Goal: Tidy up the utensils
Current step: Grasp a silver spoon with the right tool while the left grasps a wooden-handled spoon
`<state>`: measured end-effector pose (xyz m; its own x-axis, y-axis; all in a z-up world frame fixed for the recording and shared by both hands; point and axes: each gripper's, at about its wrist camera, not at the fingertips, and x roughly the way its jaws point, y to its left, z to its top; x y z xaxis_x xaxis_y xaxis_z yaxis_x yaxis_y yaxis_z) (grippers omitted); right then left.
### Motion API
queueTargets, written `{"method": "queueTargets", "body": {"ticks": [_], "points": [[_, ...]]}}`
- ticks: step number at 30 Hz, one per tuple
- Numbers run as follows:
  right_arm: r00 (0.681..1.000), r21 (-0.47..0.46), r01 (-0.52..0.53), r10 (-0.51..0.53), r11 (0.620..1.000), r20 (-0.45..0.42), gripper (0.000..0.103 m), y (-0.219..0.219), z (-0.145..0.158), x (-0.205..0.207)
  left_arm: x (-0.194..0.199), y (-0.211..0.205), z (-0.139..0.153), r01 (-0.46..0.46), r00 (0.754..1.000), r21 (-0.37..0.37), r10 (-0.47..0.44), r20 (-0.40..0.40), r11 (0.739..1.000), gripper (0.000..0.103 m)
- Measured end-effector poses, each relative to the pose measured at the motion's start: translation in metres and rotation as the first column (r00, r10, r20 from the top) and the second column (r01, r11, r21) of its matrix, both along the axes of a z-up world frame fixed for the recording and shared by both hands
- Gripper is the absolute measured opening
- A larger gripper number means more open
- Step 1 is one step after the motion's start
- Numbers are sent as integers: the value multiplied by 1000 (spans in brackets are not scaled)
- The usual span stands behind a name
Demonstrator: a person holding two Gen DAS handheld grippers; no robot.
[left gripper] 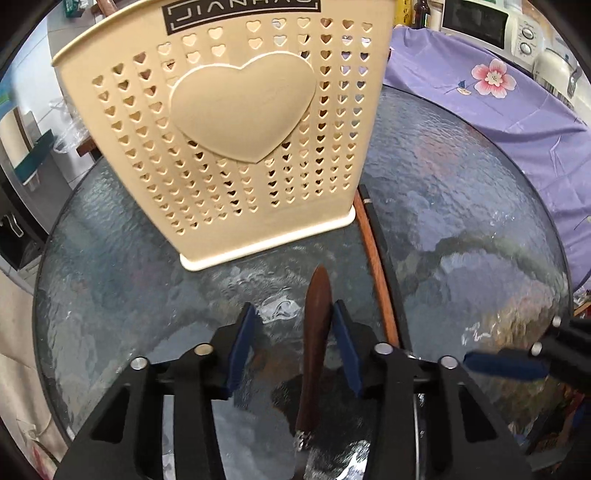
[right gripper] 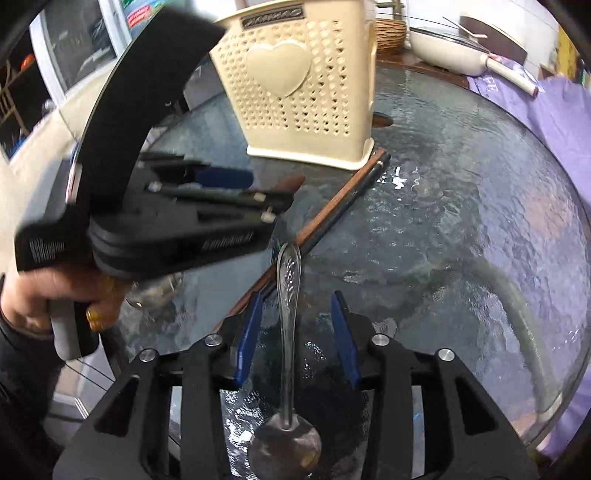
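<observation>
- Left gripper (left gripper: 293, 325): jaws wide, blue pads (left gripper: 242, 345) either side of a brown wooden handle (left gripper: 317, 332). Handle sits nearer the right-hand pad; contact can't be told. Nothing clamped.
- That handle ends in a metal ferrule low in left wrist view; the working end is hidden, so the utensil type can't be told. Lies on the glass, tip pointing toward the holder.
- Right gripper (right gripper: 297, 328): jaws wide, straddling the embossed stem of a metal spoon (right gripper: 289, 295), pads clear of it both sides. Spoon bowl sits close to the cam, near the table's near edge, handle pointing away.
- Cream utensil holder (left gripper: 229, 122), heart-perforated w/ big raised heart & a dark label at the rim, stands upright toward the far side of the round textured-glass table (left gripper: 461, 206).
- Chopsticks (right gripper: 343, 199), one reddish-brown & one dark, lie side by side, running diagonally from just beside the holder's base corner toward the near edge; spoon handle tip is near them.
- Purple floral cloth (left gripper: 491, 110) lies past the table's right edge; microwave (left gripper: 476, 20) beyond it.
- Right wrist view: white pan (right gripper: 454, 48) behind the table's far edge.
</observation>
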<state>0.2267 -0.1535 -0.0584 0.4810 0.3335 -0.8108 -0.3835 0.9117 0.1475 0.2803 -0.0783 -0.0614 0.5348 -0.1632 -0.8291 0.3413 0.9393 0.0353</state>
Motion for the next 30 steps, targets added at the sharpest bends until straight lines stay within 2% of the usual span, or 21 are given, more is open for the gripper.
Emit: {"method": "queueTargets", "body": {"ticks": [3, 6, 17, 25, 29, 30], "points": [[1000, -48, -21, 22, 999, 8, 28, 6, -2, 1, 2, -7, 0, 8, 1000, -2, -8, -4, 1000, 27], [999, -83, -33, 35, 996, 17, 25, 11, -4, 4, 3, -12, 0, 7, 1000, -5, -7, -7, 1000, 15], [993, -172, -107, 115, 979, 33, 25, 30, -4, 2, 2, 5, -1, -37, 999, -33, 37, -2, 999, 15], [991, -174, -125, 133, 977, 33, 25, 35, -3, 0, -5, 21, -1, -44, 999, -41, 45, 5, 998, 15], [992, -144, -120, 125, 982, 28, 20, 38, -4, 8, -6, 28, -1, -48, 999, -52, 48, 2, 998, 15], [991, -145, -122, 128, 982, 30, 16, 38, -4, 8, -6, 30, -1, -50, 999, -52, 50, 2, 997, 15]]}}
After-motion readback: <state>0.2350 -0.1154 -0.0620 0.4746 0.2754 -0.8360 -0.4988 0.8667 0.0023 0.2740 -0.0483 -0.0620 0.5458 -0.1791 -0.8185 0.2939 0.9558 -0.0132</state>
